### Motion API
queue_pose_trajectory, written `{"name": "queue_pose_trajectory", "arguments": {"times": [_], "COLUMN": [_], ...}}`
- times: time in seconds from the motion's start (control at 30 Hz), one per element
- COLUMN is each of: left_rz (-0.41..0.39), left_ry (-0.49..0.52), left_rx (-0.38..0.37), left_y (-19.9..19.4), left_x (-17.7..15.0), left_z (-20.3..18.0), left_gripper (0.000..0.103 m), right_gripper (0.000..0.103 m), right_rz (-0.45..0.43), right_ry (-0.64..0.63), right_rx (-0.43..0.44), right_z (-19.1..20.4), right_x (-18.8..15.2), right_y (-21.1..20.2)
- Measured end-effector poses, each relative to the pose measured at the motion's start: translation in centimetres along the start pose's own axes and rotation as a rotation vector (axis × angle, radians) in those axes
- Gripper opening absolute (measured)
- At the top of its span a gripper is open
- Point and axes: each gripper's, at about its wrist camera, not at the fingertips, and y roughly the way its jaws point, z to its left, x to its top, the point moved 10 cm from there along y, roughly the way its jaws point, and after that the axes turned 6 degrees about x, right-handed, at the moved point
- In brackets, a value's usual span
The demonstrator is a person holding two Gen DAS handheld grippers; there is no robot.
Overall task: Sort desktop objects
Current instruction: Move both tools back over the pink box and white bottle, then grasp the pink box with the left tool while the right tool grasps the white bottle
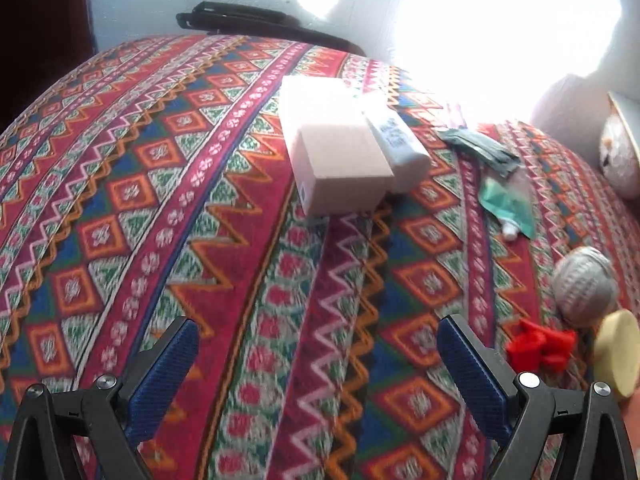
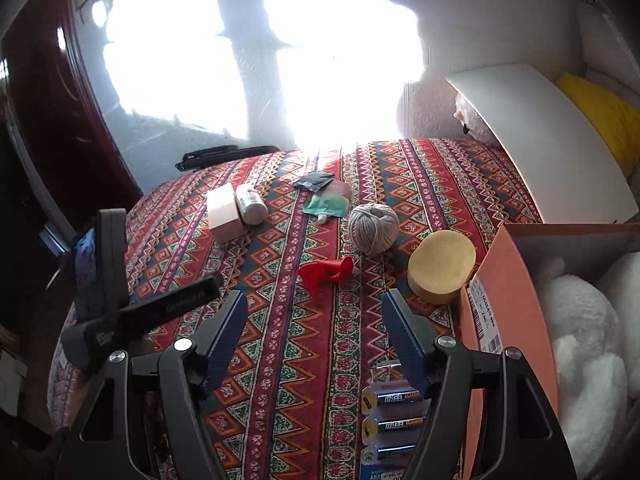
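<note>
Plainly, little of the sorting looks done: nearly everything lies loose on the tabletop (image 2: 280, 360) under its red patterned woven cloth. At the far left of the right wrist view the left tool (image 2: 132, 280) hangs over the tabletop's left edge; in its own view its blue-padded jaws stand wide with only cloth between them. Left of centre lies a pale pink rectangular box (image 2: 224, 212) with a white cylindrical bottle (image 2: 251, 204) touching its right side. Further right come a dark green foil sachet (image 2: 314, 180), a green squeezed tube (image 2: 326, 206), a grey ball of twine (image 2: 373, 227), a red plastic funnel-shaped piece (image 2: 326, 272) and a yellow round sponge block (image 2: 440, 267). The right tool (image 2: 314, 330) is fairly wide and empty, a blister pack of batteries (image 2: 390, 420) beneath its right jaw. At far right an orange cardboard box (image 2: 504, 300) holds white fluffy stuffing, probably the destination. The middle of the cloth offers open room; the box wall crowds the sponge.
</note>
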Motion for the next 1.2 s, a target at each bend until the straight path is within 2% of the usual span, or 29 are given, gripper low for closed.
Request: {"name": "queue_pose_trajectory", "arguments": {"times": [0.17,0.27,0.3,0.33,0.37,0.4,0.47,0.57,0.67,0.8,0.83,0.87,0.93,1.07,1.2], "left_rz": [0.025,-0.009,-0.018,-0.028,-0.04,-0.051,-0.051,-0.049,-0.063,-0.037,-0.045,-0.05,-0.05,-0.043,-0.046], "left_ry": [0.051,0.061,0.044,0.014,-0.002,-0.019,-0.042,-0.017,0.013,0.033,0.04,0.05,0.062,0.059,0.025], "left_rx": [0.106,0.149,0.151,0.146,0.151,0.157,0.153,0.138,0.141,0.119,0.11,0.097,0.07,0.035,-0.03], "left_y": [6.3,7.6,7.8,7.9,7.9,7.9,8.0,8.3,8.9,11.1,11.3,11.2,10.6,6.8,0.2], "left_x": [3.8,5.7,6.3,6.8,7.3,7.8,8.4,9.4,11.1,12.4,12.7,12.9,13.0,10.6,4.8], "left_z": [-0.2,0.5,1.1,2.0,2.8,3.6,4.9,5.4,5.8,5.8,5.8,5.6,5.6,5.5,5.4], "left_gripper": [0.099,0.095,0.087,0.071,0.062,0.06,0.059,0.06,0.072,0.073,0.067,0.056,0.052,0.052,0.052], "right_gripper": [0.073,0.073,0.073,0.073,0.073,0.073,0.073,0.073,0.073,0.073,0.073,0.073,0.048,0.047,0.044], "right_rz": [0.033,0.046,0.053,0.065,0.076,0.088,0.112,0.141,0.176,0.275,0.293,0.31,0.338,0.306,0.255], "right_ry": [0.016,0.018,0.024,0.044,0.068,0.087,0.066,-0.008,-0.047,-0.094,-0.095,-0.095,-0.082,-0.082,-0.054], "right_rx": [-0.022,-0.04,-0.042,-0.031,-0.014,0.003,0.026,0.051,0.062,0.017,0.026,0.035,0.057,0.074,0.148], "right_z": [-1.9,-2.6,-2.8,-2.8,-2.7,-2.4,-1.1,1.8,4.3,5.9,6.1,6.3,6.5,6.8,7.9], "right_x": [0.5,1.5,1.9,2.2,2.6,2.9,4.1,6.5,8.7,9.7,9.7,9.8,9.5,8.3,5.6], "right_y": [2.0,3.9,4.7,5.6,6.6,7.5,9.8,14.3,19.6,26.8,28.3,29.8,31.9,29.0,21.2]}}
